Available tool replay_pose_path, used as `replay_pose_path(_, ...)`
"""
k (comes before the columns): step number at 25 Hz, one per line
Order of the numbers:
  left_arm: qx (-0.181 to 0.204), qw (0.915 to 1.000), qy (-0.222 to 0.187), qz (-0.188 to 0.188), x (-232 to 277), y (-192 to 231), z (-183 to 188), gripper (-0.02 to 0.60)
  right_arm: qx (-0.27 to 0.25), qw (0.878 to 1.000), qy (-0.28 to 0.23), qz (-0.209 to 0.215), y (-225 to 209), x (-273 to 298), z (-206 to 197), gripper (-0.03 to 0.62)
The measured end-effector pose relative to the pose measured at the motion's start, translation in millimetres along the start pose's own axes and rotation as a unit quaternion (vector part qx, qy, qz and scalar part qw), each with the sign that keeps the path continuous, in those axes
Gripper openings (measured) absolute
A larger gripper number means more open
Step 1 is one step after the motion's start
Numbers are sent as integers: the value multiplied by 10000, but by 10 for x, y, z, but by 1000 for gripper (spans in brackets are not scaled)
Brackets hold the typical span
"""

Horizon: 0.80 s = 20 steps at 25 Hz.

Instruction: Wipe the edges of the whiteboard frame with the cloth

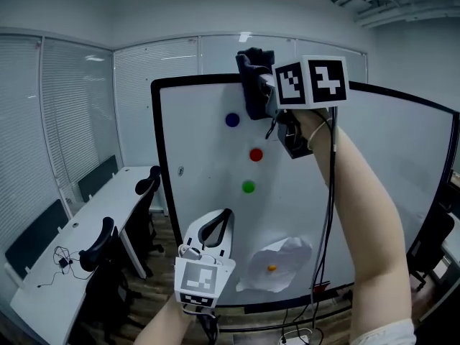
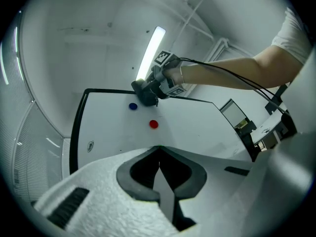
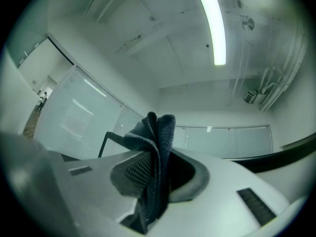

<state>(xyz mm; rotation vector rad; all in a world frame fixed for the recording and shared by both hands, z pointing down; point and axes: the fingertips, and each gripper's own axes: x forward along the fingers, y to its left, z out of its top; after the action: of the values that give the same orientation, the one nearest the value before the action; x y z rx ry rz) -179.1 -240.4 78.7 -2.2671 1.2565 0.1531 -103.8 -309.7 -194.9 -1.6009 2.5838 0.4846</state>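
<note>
A whiteboard with a black frame (image 1: 154,142) stands in front of me. My right gripper (image 1: 260,85) is raised to the frame's top edge and shut on a dark blue cloth (image 1: 253,77), which presses against that edge. In the right gripper view the cloth (image 3: 155,157) stands folded between the jaws. From the left gripper view I see the cloth (image 2: 145,94) on the top edge. My left gripper (image 1: 214,228) hangs low before the board, shut with nothing in it (image 2: 159,169).
Blue (image 1: 231,120), red (image 1: 256,154) and green (image 1: 248,187) magnets dot the board. A crumpled white paper (image 1: 277,264) is stuck low on it. Desks and black chairs (image 1: 100,246) stand to the left. Cables hang from my right arm.
</note>
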Motion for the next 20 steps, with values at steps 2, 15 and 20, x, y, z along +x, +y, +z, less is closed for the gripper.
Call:
replay_pose_path(2, -54, 9999, 48, 87, 49, -148, 17, 18, -35, 10000, 9, -25, -108, -78, -13, 72)
replay_pose_path(15, -320, 9987, 295, 263, 210, -841, -92, 18, -207, 9985, -36, -512, -812, -468, -212, 71)
replay_pose_path(20, -342, 9990, 299, -19, 356, -892, -44, 18, -208, 9967, -15, -785, -913, -497, -256, 72)
